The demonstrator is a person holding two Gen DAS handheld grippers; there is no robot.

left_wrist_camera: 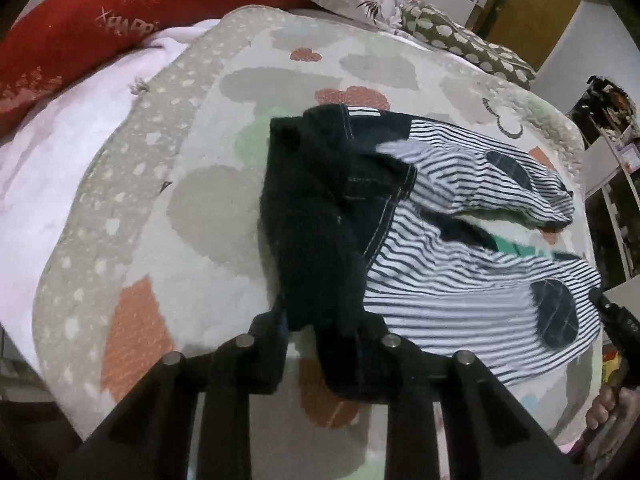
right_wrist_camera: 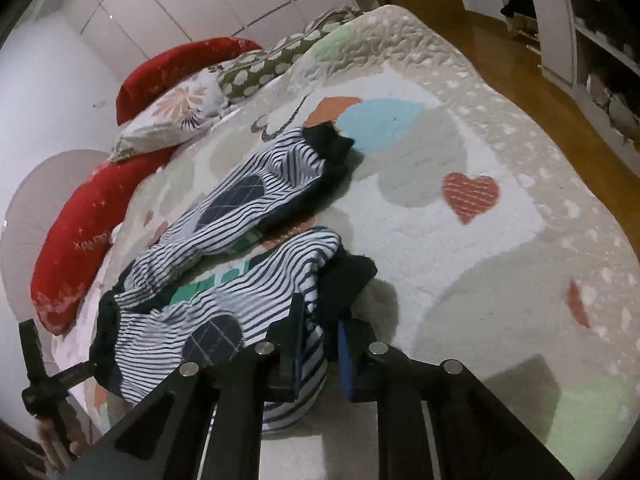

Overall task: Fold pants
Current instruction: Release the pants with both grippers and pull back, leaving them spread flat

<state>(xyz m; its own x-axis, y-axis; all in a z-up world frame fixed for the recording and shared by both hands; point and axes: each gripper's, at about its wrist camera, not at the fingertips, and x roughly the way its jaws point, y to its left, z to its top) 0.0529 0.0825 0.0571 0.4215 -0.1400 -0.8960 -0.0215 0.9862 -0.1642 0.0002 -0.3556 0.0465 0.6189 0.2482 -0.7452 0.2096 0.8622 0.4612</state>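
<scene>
The pants [left_wrist_camera: 448, 276] are white with navy stripes, navy knee patches and a dark navy waist part [left_wrist_camera: 320, 216]. They lie on a patterned quilt [left_wrist_camera: 192, 184] with the two legs spread apart. My left gripper [left_wrist_camera: 324, 328] is shut on the dark waist end. In the right wrist view the pants [right_wrist_camera: 224, 216] stretch away to the upper right, with dark cuffs. My right gripper [right_wrist_camera: 320, 340] is shut on the near leg close to its dark cuff [right_wrist_camera: 344, 276]. The other gripper shows at the left edge [right_wrist_camera: 40, 376].
The quilt [right_wrist_camera: 480, 264] covers a bed. Red long pillows [right_wrist_camera: 80, 240] and floral pillows [right_wrist_camera: 176, 120] lie at the head. A wooden floor [right_wrist_camera: 540, 80] and shelves [right_wrist_camera: 580, 20] are beyond the bed's edge. A pink sheet [left_wrist_camera: 48, 168] lies beside the quilt.
</scene>
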